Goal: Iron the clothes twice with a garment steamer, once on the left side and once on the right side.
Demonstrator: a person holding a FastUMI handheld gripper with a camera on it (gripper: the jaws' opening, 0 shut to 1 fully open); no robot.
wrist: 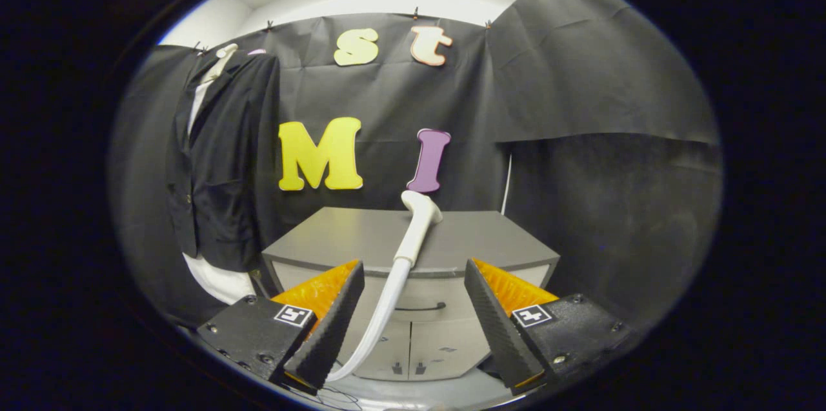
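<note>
Jacket (222, 159) over white shirt (216, 279) hangs on wall, left of cabinet (387, 240), well beyond fingers. Gripper (413, 282) level, facing cabinet, fingers spread wide, gripping nothing. Steamer (416, 224) lies on cabinet top, just ahead, hose (381, 314) trailing down between fingers. Square marker tags on both fingers; no readable writing.

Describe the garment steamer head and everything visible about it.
The garment steamer head is a white, smooth, plastic-looking wand with a bent nozzle end at its top. It lies on the grey cabinet, nozzle toward the wall. A pale hose runs from the handle's lower end over the cabinet's front edge and down in front of the drawer. The gripper is open; its fingers flank the hose without touching it. The dark jacket hangs off to one side.
</note>
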